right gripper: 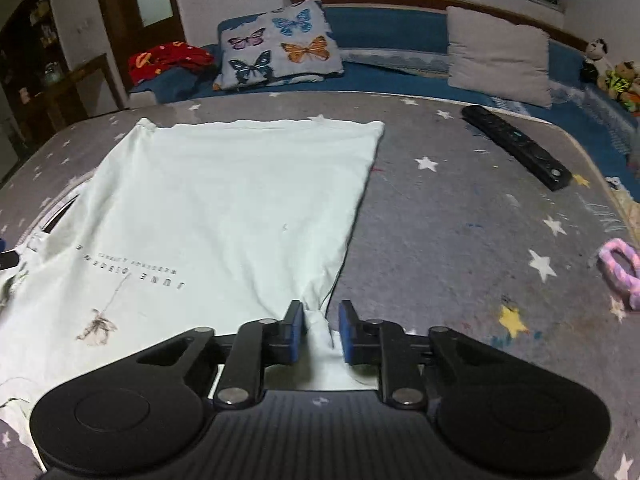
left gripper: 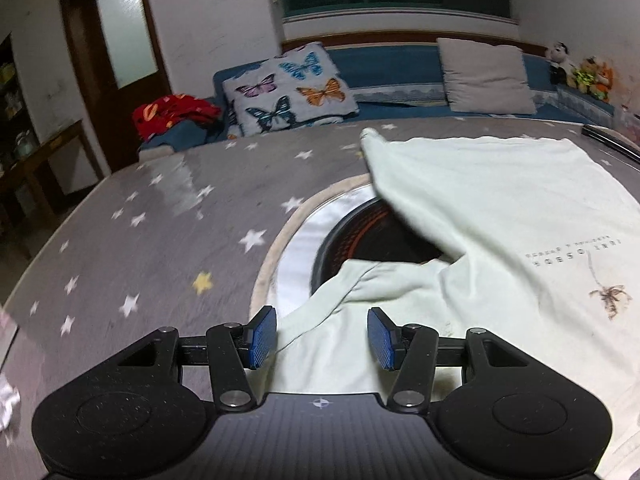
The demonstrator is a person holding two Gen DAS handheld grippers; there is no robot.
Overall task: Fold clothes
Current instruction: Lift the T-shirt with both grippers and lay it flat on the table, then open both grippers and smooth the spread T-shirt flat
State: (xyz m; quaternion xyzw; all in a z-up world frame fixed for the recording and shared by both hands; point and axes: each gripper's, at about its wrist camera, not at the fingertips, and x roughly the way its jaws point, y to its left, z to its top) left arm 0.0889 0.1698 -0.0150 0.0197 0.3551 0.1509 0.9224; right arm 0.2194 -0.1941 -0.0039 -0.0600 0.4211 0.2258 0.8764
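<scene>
Surface: grey star-print table cover (right gripper: 460, 220), sofa with a butterfly pillow (right gripper: 280, 46) behind
Shirt: pale T-shirt (right gripper: 224, 208) spread print-up on the table cover, left sleeve (left gripper: 404, 184) turned inward
My right gripper (right gripper: 320, 330): parted, a bunched shirt corner between the pads, not pinched
My left gripper (left gripper: 322, 334): wide apart over the near shirt edge
Progress: early; body lies unfolded, main folds left
Nearby: remote (right gripper: 516, 146), pink ring (right gripper: 620, 272)

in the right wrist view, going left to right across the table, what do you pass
Pale T-shirt → right gripper with a bunch of its cloth between the jaws → black remote control → pink braided ring.
</scene>
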